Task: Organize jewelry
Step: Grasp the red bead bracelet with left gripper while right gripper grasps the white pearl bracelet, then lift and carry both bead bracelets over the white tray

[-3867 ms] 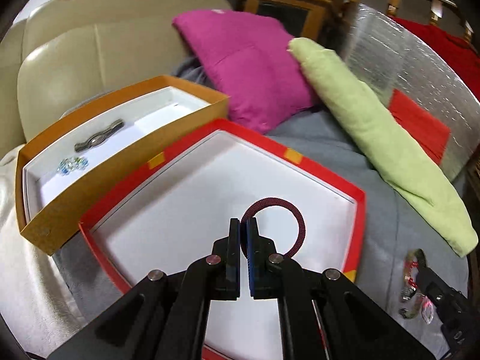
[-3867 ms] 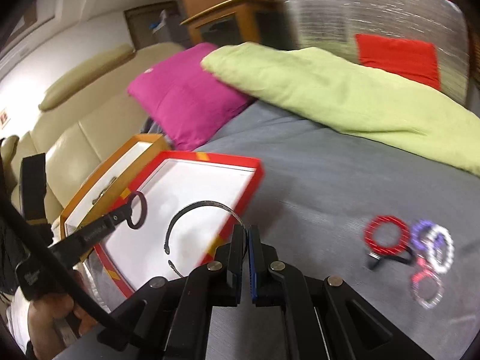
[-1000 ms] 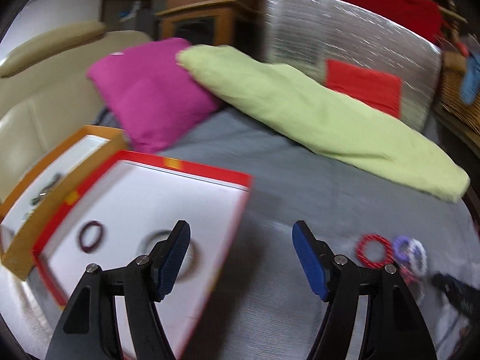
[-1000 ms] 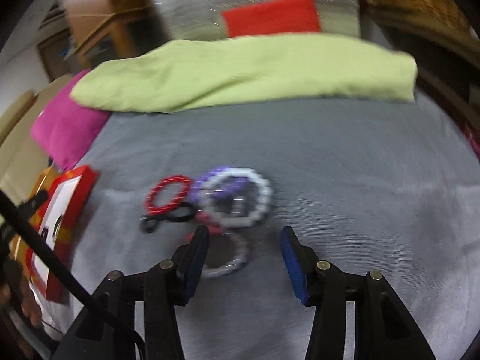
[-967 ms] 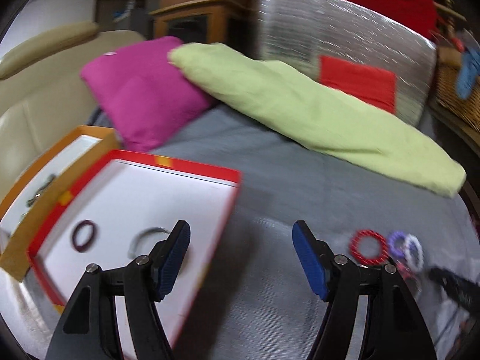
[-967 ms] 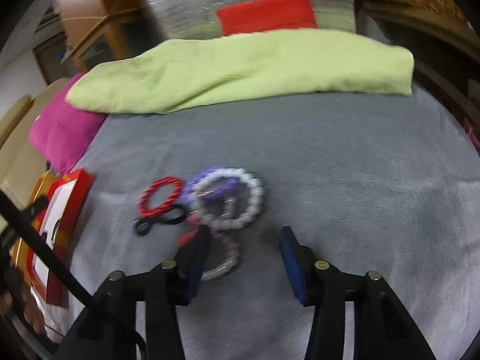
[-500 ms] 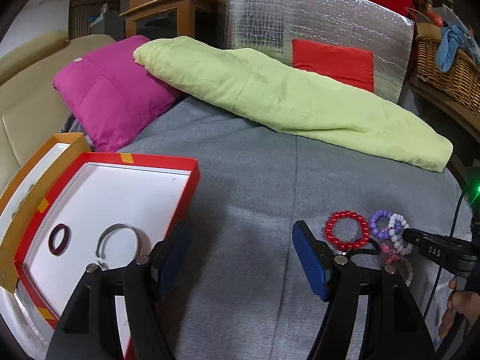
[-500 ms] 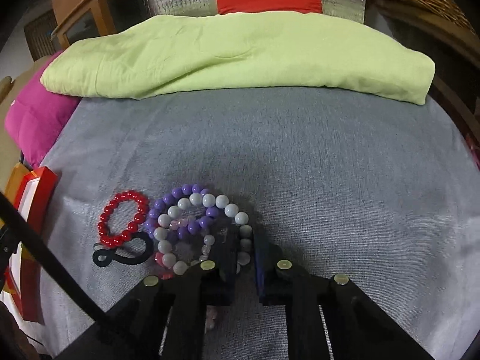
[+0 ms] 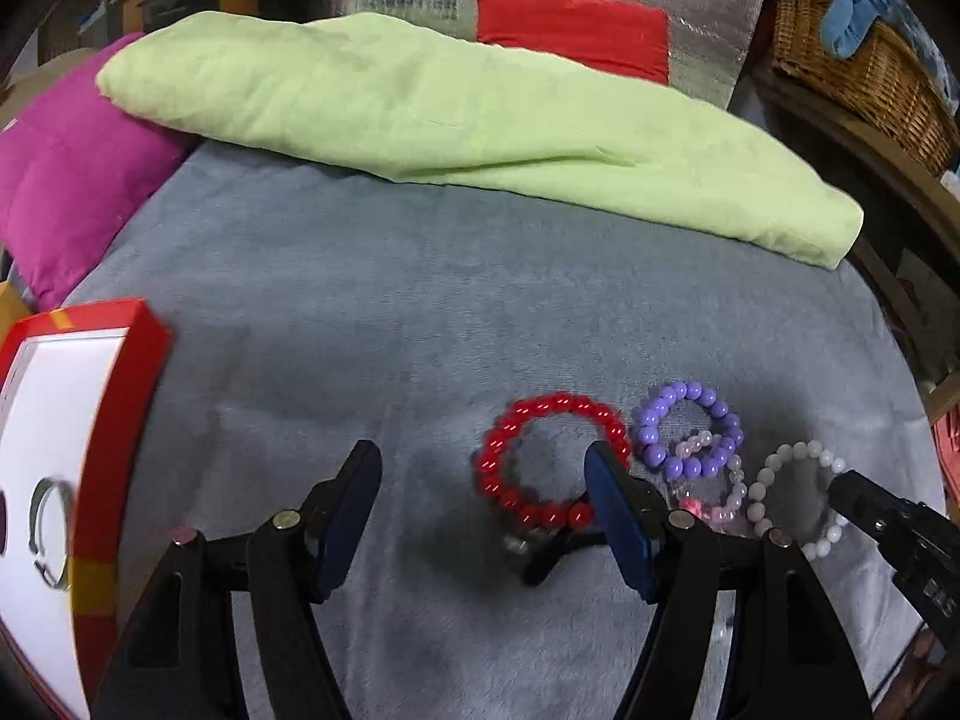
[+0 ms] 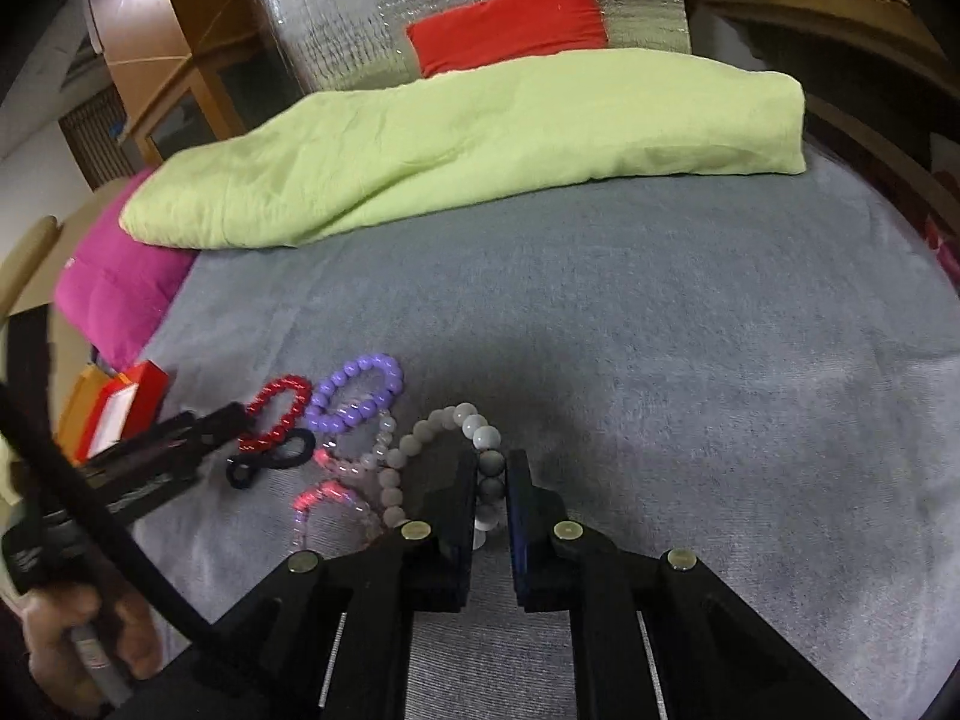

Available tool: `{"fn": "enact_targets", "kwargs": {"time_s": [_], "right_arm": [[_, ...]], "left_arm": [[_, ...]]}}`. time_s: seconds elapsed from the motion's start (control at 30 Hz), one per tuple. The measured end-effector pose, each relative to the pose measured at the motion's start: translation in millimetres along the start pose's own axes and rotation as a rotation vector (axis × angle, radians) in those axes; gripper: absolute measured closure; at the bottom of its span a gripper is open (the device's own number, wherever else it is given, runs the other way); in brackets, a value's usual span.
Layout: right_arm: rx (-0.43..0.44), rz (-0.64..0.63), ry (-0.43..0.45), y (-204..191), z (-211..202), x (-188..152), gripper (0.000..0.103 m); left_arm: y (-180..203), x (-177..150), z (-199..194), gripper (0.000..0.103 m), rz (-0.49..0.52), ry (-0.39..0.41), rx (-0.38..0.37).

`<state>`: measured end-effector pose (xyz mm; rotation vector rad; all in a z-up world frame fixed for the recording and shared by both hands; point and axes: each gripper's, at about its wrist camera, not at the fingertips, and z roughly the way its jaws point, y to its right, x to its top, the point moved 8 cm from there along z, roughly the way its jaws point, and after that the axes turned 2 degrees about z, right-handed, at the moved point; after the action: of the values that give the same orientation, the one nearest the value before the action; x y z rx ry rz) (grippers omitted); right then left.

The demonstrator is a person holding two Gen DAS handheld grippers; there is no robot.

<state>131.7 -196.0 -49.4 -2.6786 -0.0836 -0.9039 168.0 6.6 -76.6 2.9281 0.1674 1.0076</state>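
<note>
Half a second back the right gripper (image 10: pixel 492 480) sat closed amid the pile; now its jaws are clamped on the near arc of the white bead bracelet (image 10: pixel 420 438), which has been drawn a little clear of the others, the rest of the loop trailing up and to the left from the jaws over the grey bed cover (image 10: pixel 660 330). The left gripper (image 9: pixel 483 483) has swung over from the tray side and hangs with its jaws wide apart and empty; the red bead bracelet (image 9: pixel 552 462) lies flat just ahead, off-centre toward the right-hand finger, which hides its near right edge. A black hair tie (image 9: pixel 552 549) lies against that bracelet's near side. The purple bracelet (image 9: pixel 690 432) and a pale pink one (image 9: pixel 720 480) lie touching each other, between the red loop and the white one. The red-rimmed tray (image 9: pixel 114 420) sits well off to the left, so the left hand is nearer it; I'd say the white bracelet must cross the whole bed
</note>
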Motion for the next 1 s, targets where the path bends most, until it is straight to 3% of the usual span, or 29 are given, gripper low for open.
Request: {"fn": "enact_targets", "kwargs": {"time_s": [0.03,0.07,0.1,0.13,0.2,0.3,0.57,1.0], "right_arm": [[0.007,-0.003,0.002,-1,0,0,0.093],[0.011,-0.005,0.002,-2,1,0,0.093],[0.018,-0.005,0.000,-3,1,1,0.093],[0.022,-0.003,0.001,-5,4,3,0.093],[0.027,0.004,0.006,-4,4,4,0.093],[0.040,0.018,0.021,-5,2,6,0.093],[0.095,0.051,0.056,-7,-8,13,0.093],[0.188,0.020,0.105,-34,-34,12,0.093]], "left_arm": [[2,0,4,0.047,0.018,-0.009,0.014],[3,-4,12,0.077,0.042,-0.039,0.032],[3,-7,16,0.090,0.044,-0.062,0.029],[3,-7,15,0.093,0.043,-0.048,0.026],[6,-7,11,0.094,0.080,-0.040,0.045],[4,-8,2,0.094,0.074,-0.033,0.017],[-29,-12,-65,0.094,0.013,0.106,0.012],[-57,-55,-107,0.094,-0.046,0.112,0.064]]}}
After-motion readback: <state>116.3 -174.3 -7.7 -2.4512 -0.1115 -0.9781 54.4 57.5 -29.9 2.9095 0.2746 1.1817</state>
